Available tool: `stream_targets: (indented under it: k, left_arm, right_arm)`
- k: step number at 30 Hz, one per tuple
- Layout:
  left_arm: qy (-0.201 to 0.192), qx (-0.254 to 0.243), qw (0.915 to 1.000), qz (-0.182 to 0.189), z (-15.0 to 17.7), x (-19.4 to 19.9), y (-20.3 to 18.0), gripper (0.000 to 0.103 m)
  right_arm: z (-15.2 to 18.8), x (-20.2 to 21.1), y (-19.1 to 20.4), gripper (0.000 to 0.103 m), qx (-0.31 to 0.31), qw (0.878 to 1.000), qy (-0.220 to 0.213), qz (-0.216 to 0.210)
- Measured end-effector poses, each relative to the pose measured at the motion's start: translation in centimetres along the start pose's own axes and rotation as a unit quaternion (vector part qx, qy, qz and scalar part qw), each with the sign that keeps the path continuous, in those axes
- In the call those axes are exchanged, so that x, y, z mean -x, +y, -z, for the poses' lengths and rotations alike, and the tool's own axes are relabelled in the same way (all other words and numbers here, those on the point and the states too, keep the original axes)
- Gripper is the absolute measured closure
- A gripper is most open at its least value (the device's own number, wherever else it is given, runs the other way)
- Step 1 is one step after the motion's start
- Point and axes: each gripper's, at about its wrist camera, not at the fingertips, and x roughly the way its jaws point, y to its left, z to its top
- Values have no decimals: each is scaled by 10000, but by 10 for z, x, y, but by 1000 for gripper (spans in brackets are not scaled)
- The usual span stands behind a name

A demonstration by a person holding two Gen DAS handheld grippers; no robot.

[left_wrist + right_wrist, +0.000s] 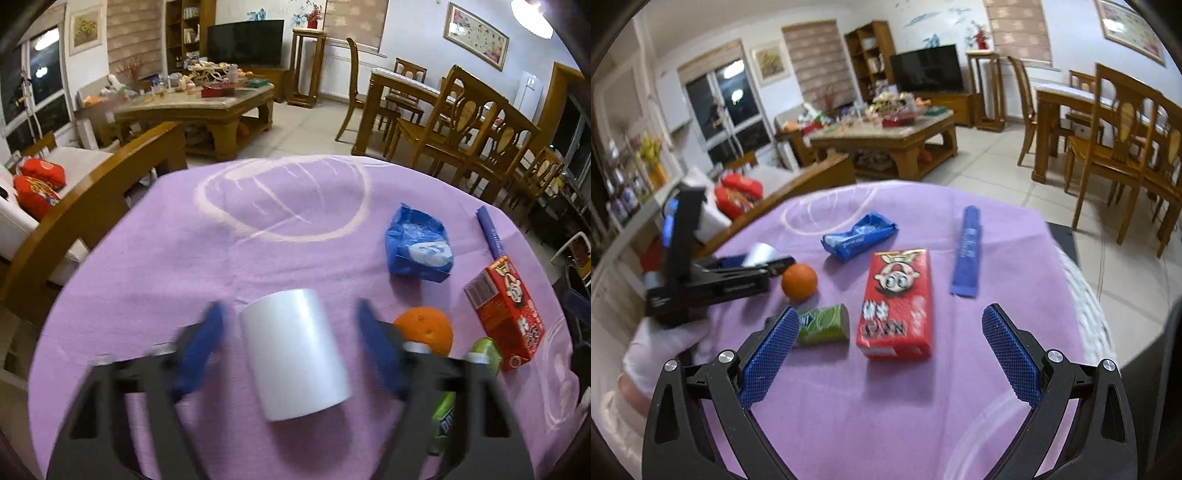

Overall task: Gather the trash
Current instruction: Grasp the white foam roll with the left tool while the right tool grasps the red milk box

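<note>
A white cup (295, 350) lies on its side on the purple tablecloth (184, 258). My left gripper (290, 328) is open with its blue fingers either side of the cup, not touching it; it also shows in the right wrist view (759, 263). My right gripper (890, 332) is open and empty above the near end of a red carton (895, 306). Around it lie a green packet (823, 325), an orange (799, 281), a blue wrapper (858, 236) and a blue tube (967, 251). The left wrist view also shows the carton (506, 317), orange (428, 325) and blue wrapper (417, 247).
The round table has a white woven rim (1086, 295) at the right. A wooden sofa arm (99, 203) stands close at the left. Dining chairs (480, 136) and a coffee table (199, 110) stand beyond.
</note>
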Motion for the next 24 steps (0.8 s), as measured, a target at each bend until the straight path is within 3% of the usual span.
stream_targets:
  k: [1,2,8,10,17,24]
  left_arm:
    - [-19,54,10000,34,0,1,2,59]
    - [-37,148,9998,133,0,2,8,63]
    - [-63,286,9989,373,1,3,15,63]
    - [-69,322,9985,437,1,3,16,63]
    - [-107,483,9964,683,3,5,21,63]
    - [-414,522,9930,973,4,17,18,63]
  right_arm:
    - [0,-8,-1,10,56,9999,75,61]
    - [-3,-20,5,13,141,9996,194,145]
    - [-8,-63,6,44,143,9964,690,472]
    - [-5,-70,4,48,105,9961,738,478]
    - [5,-70,-2,50,27,9976,589,376]
    - [21,-27,-18,51,-533,9980,-332,-2]
